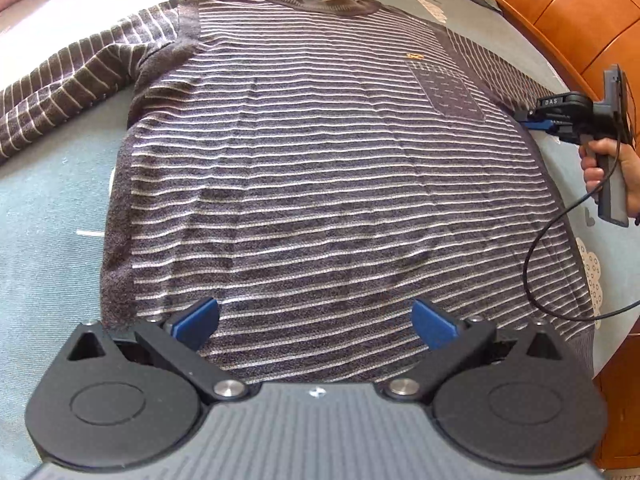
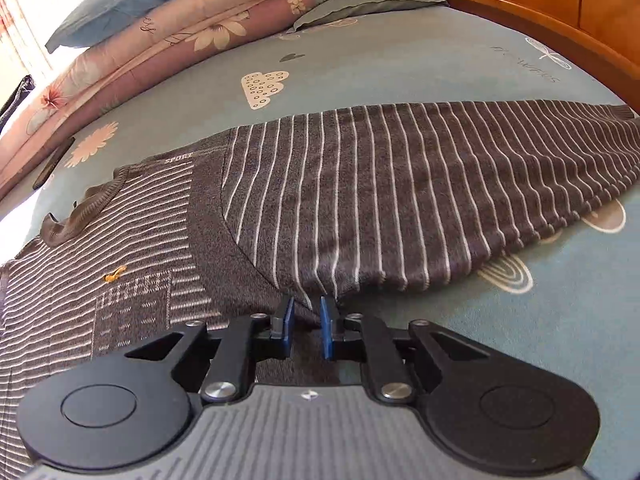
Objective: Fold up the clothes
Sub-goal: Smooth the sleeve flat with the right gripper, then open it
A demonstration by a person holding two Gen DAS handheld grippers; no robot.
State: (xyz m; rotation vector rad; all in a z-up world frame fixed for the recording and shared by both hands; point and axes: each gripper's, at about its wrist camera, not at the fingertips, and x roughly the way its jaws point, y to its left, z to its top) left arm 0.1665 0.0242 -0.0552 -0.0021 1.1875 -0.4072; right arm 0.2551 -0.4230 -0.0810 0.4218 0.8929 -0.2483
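Blue-padded and spread wide, the left gripper (image 1: pixel 316 324) hangs over the near hem of the striped sweater (image 1: pixel 320 184) with nothing between its fingers. That sweater lies flat, front up, on a grey-blue printed bedsheet (image 1: pixel 44 220), its collar at the far end and its chest pocket (image 1: pixel 444 92) toward the right. One sleeve (image 1: pixel 68 92) trails off to the left; the other sleeve (image 2: pixel 460 192) stretches out to the right across the sheet, its cuff toward the wooden bed frame (image 2: pixel 568 40). At the seam where this right sleeve joins the body sits the right gripper (image 2: pixel 307 322), its fingers only a narrow gap apart, the sweater's edge lying in that gap; whether the pads press the cloth cannot be told. In the left wrist view a hand (image 1: pixel 608 176) grips this tool's handle, and a black cable (image 1: pixel 536 280) loops down from it. Folded floral quilts and pillows (image 2: pixel 192 28) are stacked at the far left of the bed.
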